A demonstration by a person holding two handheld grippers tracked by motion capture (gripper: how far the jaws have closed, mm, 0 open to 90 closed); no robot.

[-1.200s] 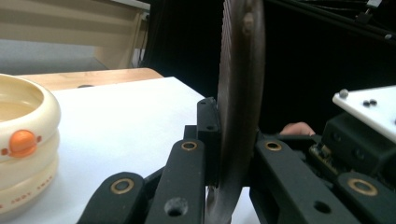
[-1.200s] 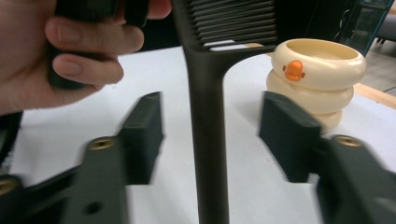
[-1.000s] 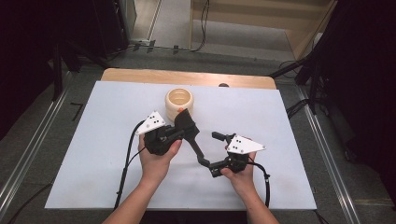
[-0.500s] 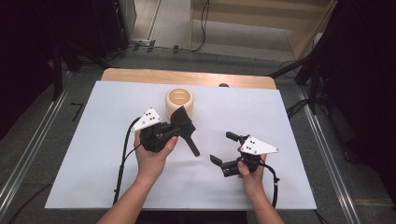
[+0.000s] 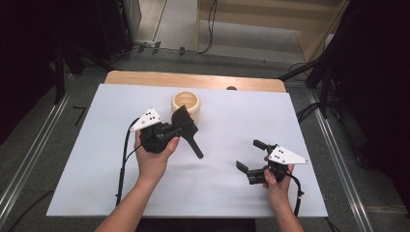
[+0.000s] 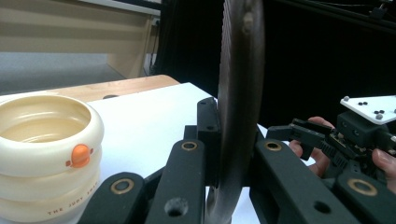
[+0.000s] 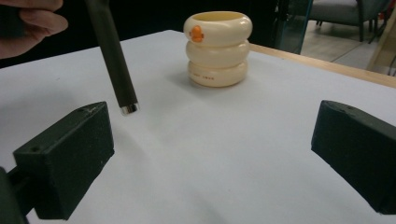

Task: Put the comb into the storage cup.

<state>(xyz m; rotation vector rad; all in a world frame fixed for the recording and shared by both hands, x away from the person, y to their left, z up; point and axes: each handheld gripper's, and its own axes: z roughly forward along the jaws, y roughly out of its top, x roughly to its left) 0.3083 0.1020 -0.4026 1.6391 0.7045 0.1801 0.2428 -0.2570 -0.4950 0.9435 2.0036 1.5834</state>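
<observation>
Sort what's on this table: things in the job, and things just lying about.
In the job:
- black spatula, clamped in the left gripper
- cream ringed holder
- right gripper, open

Lying about:
- white mat
- wooden board

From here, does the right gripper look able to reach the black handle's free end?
Probably yes: the right gripper is open, and bare white mat lies between it and the black handle hanging from the left gripper.
</observation>
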